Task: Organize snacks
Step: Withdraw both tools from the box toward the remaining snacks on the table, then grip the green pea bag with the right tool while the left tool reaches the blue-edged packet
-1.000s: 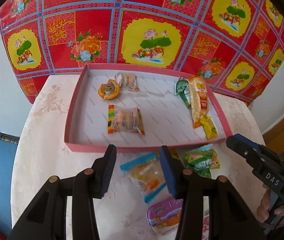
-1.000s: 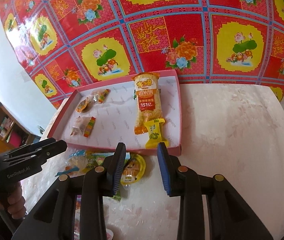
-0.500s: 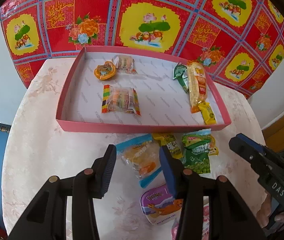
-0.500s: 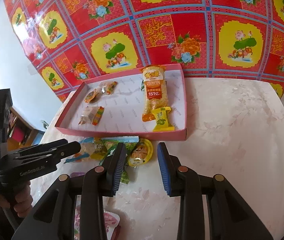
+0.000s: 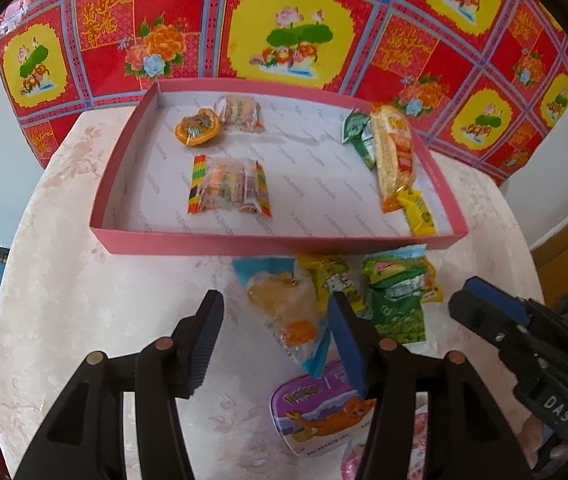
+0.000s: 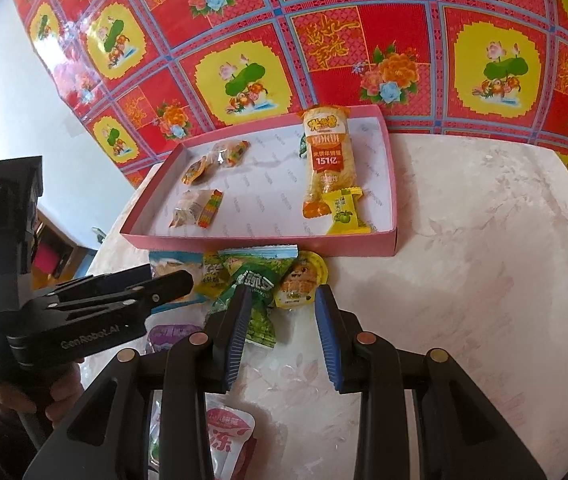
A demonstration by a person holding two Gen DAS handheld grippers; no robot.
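Easy to pinch the yellow packet (image 5: 331, 276) too, or to shove the clear packet with blue ends (image 5: 284, 312) away, with the pile so tight against the near wall of the pink tray (image 5: 244, 244). Left fingers (image 5: 204, 332) open, just now opening wider, holding nothing, above the clear packet near the middle of the worktop (image 5: 84, 300), packet between them, closer to the right one. Right fingers (image 6: 238, 328) open and empty, over the round orange cup (image 6: 299, 280) and green bag (image 6: 256, 284).

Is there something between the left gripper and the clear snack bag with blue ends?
Nothing visible. The left gripper, jaws just opened wider, hangs over the clear bag, which lies on the table before the pink tray.
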